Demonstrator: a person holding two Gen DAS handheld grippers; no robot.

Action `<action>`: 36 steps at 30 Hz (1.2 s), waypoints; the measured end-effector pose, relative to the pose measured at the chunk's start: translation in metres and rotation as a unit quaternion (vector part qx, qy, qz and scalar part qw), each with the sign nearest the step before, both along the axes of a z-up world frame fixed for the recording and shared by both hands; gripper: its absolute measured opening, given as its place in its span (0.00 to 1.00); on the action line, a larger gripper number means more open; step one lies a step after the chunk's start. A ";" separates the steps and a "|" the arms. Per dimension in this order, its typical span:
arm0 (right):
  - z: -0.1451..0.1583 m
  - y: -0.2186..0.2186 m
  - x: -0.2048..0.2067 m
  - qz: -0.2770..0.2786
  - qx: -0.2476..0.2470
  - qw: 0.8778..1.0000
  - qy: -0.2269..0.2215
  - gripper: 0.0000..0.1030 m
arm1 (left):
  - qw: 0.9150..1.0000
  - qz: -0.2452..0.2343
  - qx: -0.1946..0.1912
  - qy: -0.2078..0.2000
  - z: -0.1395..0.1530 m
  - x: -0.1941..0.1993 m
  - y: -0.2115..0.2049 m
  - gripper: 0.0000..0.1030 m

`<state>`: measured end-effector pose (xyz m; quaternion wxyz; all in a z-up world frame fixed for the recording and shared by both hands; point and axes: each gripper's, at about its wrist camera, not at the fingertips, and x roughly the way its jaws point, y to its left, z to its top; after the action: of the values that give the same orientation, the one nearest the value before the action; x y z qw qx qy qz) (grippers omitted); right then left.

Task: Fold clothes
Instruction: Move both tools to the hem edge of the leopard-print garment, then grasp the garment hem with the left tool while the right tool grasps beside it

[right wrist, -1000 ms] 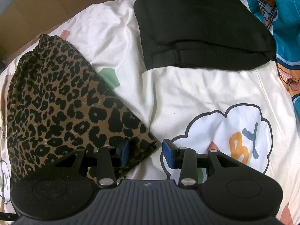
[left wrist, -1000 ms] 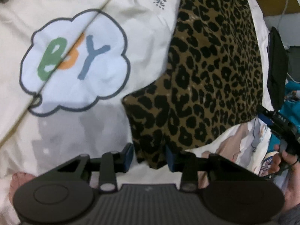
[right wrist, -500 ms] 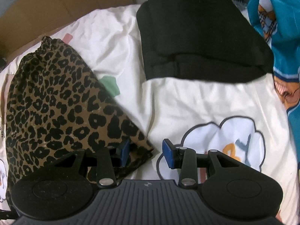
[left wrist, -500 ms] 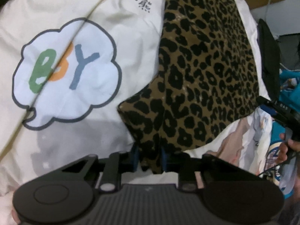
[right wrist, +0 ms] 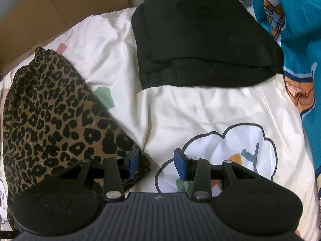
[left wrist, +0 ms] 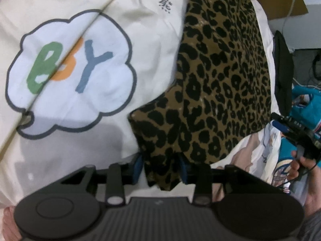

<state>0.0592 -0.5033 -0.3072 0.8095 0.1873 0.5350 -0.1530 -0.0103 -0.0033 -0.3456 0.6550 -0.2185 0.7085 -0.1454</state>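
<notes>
A leopard-print garment (left wrist: 220, 80) lies flat on a cream sheet with a cloud print (left wrist: 70, 70). Its near corner sits between the fingers of my left gripper (left wrist: 160, 166), whose jaws stand wide apart, and the cloth fills the gap. In the right wrist view the same garment (right wrist: 50, 120) lies at the left. My right gripper (right wrist: 156, 162) is open at its other corner, the left finger over the cloth edge and the right finger over the sheet (right wrist: 200, 110). The right gripper (left wrist: 280, 124) also shows in the left wrist view, held by a hand (left wrist: 301, 166).
A folded black garment (right wrist: 200, 40) lies at the back of the sheet. A teal printed garment (right wrist: 291, 30) is heaped at the right. Brown cardboard (right wrist: 50, 10) stands behind the bed at the left.
The left jaws narrowed around the leopard corner half a second ago and now stand wide again. The right gripper has drifted so its left finger covers the cloth's edge.
</notes>
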 end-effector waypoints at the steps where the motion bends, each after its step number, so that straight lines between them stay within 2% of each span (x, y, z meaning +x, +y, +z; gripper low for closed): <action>1: -0.001 -0.001 0.000 -0.002 0.004 1.000 0.000 0.44 | 1.000 0.001 0.005 0.001 -0.011 0.023 -0.010 0.38; 2: -0.002 -0.001 0.000 -0.003 0.007 1.000 0.000 0.44 | 1.000 0.002 0.009 0.001 -0.016 0.034 -0.015 0.38; 13: -0.017 0.000 0.008 0.006 0.045 0.999 0.017 0.45 | 0.999 0.000 0.047 0.001 -0.010 0.029 -0.027 0.38; 21: -0.016 0.004 0.014 0.025 0.047 0.998 0.024 0.45 | 0.997 -0.011 0.072 -0.004 -0.005 0.021 -0.039 0.37; 26: -0.019 0.004 0.017 0.031 0.063 0.997 0.029 0.45 | 0.997 -0.011 0.076 -0.001 -0.002 0.016 -0.037 0.09; 36: -0.008 0.010 0.026 0.061 0.047 0.997 0.029 0.45 | 0.995 -0.037 0.089 -0.013 0.018 0.009 -0.041 0.05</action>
<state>0.0848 -0.4934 -0.3149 0.7917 0.1874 0.5754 -0.0832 -0.0016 -0.0448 -0.3279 0.6754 -0.1310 0.7175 -0.1090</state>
